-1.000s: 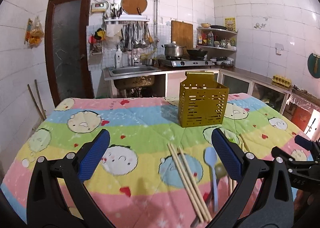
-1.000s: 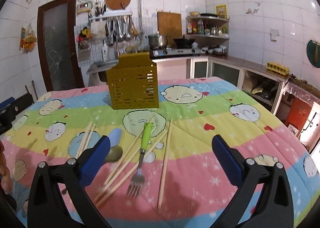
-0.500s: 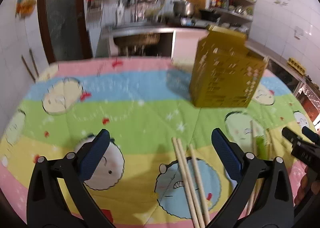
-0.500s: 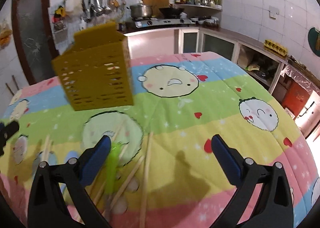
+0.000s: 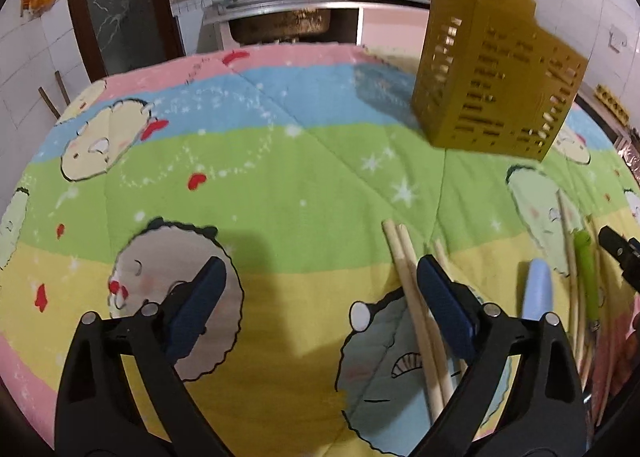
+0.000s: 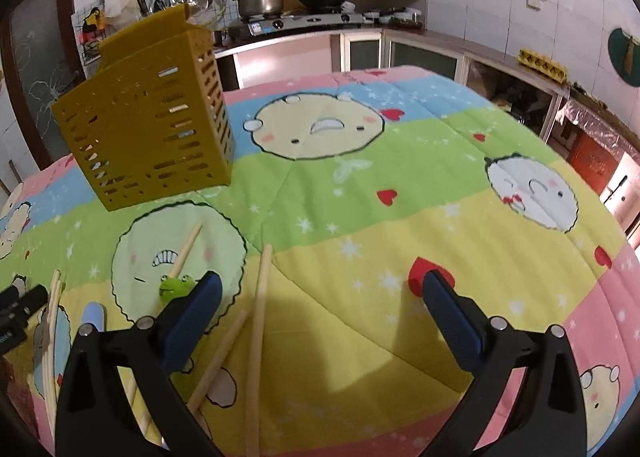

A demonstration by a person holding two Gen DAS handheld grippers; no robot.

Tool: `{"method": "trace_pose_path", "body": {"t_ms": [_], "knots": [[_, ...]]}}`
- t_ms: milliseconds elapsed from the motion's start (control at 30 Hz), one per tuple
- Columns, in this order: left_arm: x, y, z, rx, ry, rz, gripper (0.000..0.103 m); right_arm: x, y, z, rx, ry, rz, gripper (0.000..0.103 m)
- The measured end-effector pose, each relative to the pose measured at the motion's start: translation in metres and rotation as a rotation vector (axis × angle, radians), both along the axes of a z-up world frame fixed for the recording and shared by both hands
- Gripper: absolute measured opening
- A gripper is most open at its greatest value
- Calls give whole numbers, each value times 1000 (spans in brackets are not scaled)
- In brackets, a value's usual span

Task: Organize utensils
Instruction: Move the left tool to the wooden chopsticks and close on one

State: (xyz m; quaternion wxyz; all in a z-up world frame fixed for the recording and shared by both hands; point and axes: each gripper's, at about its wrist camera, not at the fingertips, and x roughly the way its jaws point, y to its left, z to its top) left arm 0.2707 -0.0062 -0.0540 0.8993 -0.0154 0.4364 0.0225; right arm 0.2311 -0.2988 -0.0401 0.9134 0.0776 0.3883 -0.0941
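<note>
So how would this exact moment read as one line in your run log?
left tool: open, over chopsticks | right tool: open, empty | yellow utensil holder: upright on quilt | none stowed yet

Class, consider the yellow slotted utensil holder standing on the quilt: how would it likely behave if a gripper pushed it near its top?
The yellow utensil holder looks tall for its base, so a high push would probably tip it rather than slide it. Its thin, slotted plastic walls suggest it is light. The soft quilt under it may drag at the base, making tipping likelier.
</note>
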Motion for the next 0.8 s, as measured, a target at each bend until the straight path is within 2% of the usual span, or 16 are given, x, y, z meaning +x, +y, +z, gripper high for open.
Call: {"method": "trace_pose_path", "body": {"t_ms": [200, 500, 800], "knots": [[-2, 4, 0, -8, -3, 13, 93, 1, -6, -4, 29, 1, -7, 98], [-4, 0, -3, 36, 0, 9, 92, -1, -3, -5, 15, 9, -1, 98], [-5, -14, -6, 33, 27, -37, 73, -1, 5, -4, -22, 17, 17, 98]]}}
